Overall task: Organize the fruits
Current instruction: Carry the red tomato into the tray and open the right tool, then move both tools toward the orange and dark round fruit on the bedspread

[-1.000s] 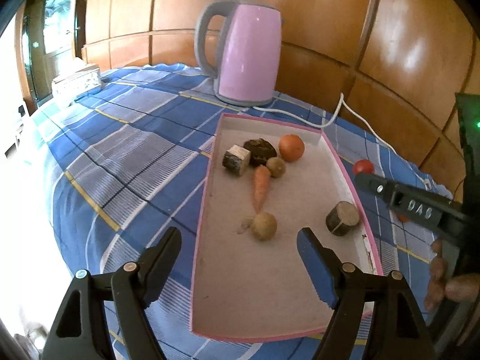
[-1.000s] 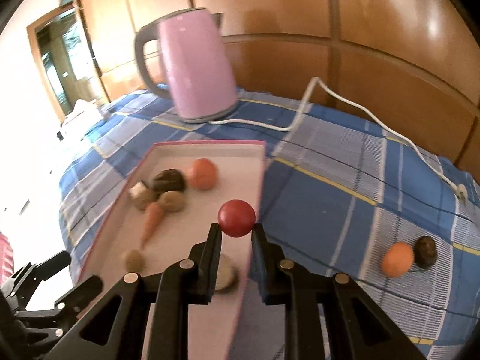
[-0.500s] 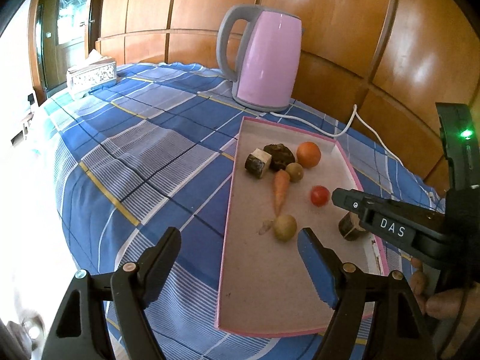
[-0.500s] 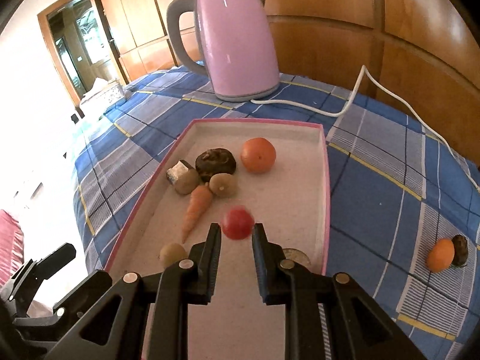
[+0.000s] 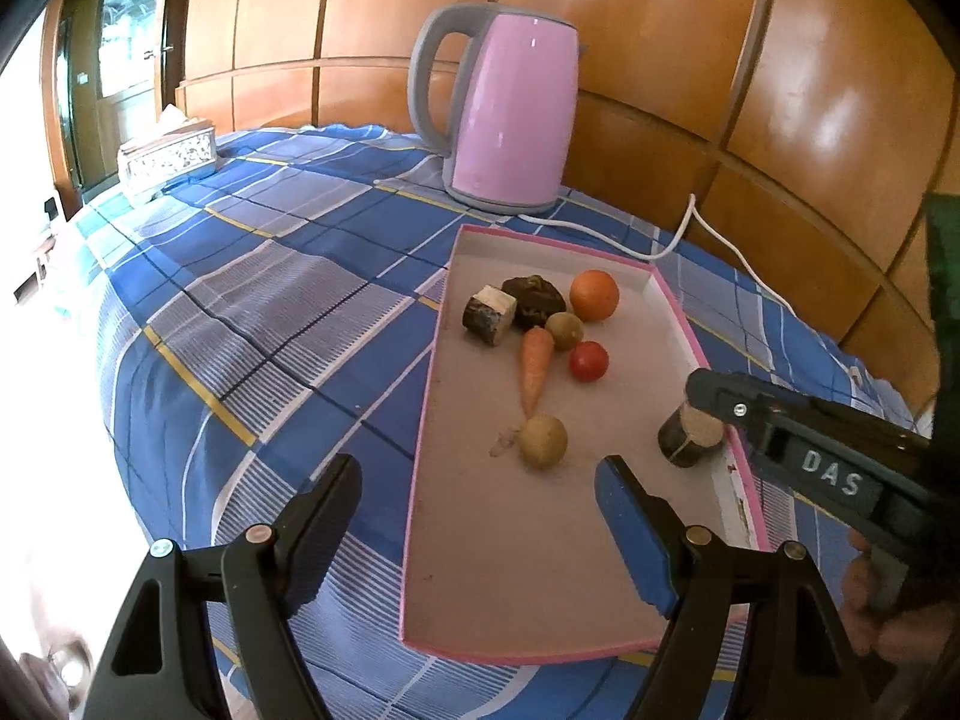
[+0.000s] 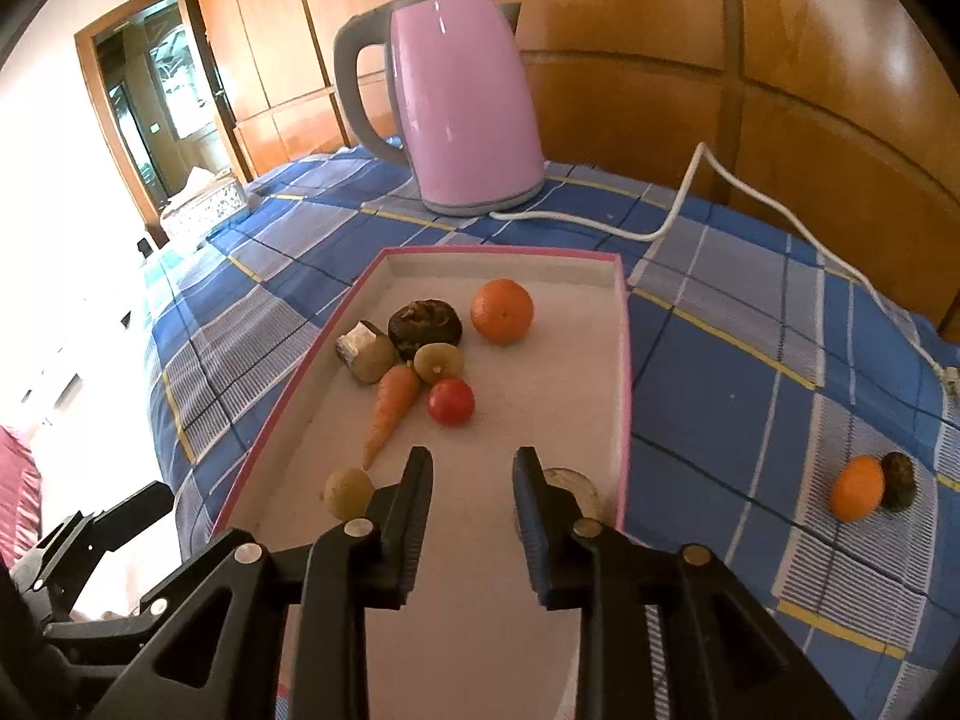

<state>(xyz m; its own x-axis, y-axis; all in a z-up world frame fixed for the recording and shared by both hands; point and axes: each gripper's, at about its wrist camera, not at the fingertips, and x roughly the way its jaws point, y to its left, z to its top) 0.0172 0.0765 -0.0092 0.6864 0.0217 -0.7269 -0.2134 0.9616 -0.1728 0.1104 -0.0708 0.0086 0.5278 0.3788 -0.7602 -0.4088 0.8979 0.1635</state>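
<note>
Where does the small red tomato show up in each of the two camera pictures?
Left wrist view: the small round red tomato lies in the pink-rimmed shallow tray, right of centre, beside the orange carrot.
Right wrist view: it sits near the middle, just beyond the tips of the open right tool.
Shared landmark: the pink electric kettle behind the tray.
</note>
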